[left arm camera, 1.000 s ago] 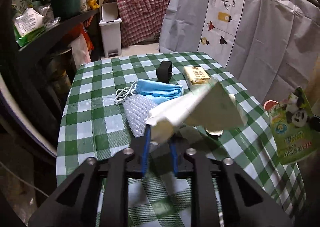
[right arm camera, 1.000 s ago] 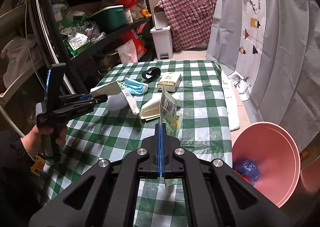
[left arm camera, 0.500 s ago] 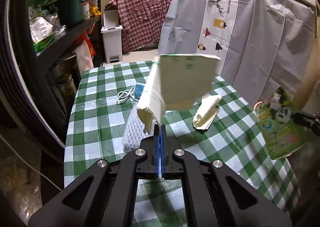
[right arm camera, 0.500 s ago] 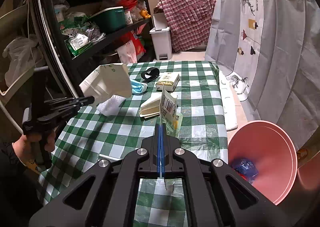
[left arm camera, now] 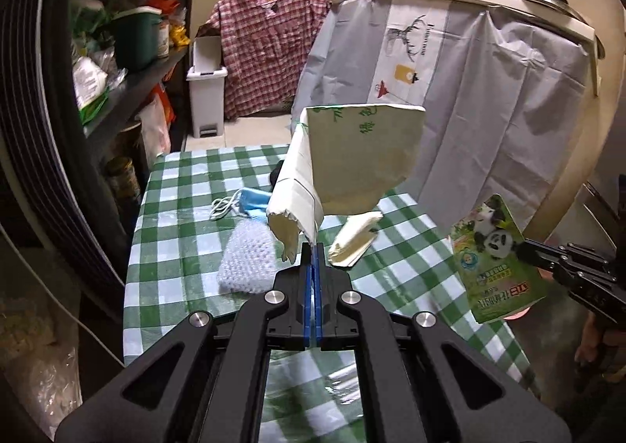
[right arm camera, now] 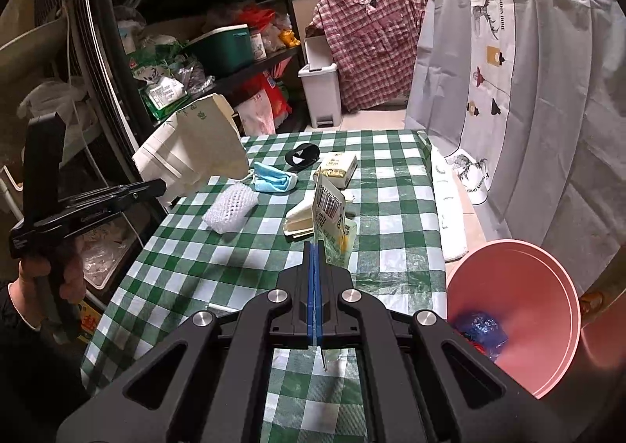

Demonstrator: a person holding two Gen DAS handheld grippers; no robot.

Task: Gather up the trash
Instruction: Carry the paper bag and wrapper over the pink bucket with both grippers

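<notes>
Left gripper (left arm camera: 313, 247) jaws pinch paper bag (left arm camera: 360, 153); right gripper (right arm camera: 315, 247) pinches wrapper (right arm camera: 330, 216)

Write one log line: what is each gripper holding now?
left gripper: shut on paper bag, lifted off table | right gripper: shut on panda packet | pink bin: beside table

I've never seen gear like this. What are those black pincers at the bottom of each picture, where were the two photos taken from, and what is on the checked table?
There is no robot here: a person holds a two-finger gripper in each hand, each carrying a wide-angle camera looking along its fingers. One picture comes from the left gripper, shut on a cream paper bag lifted above the table. The other comes from the right gripper, shut on a panda snack wrapper. On the green checked tablecloth lie a blue face mask, white foam netting, a folded paper wrapper, a small yellow box and a black band. A pink bin stands beside the table.
</notes>
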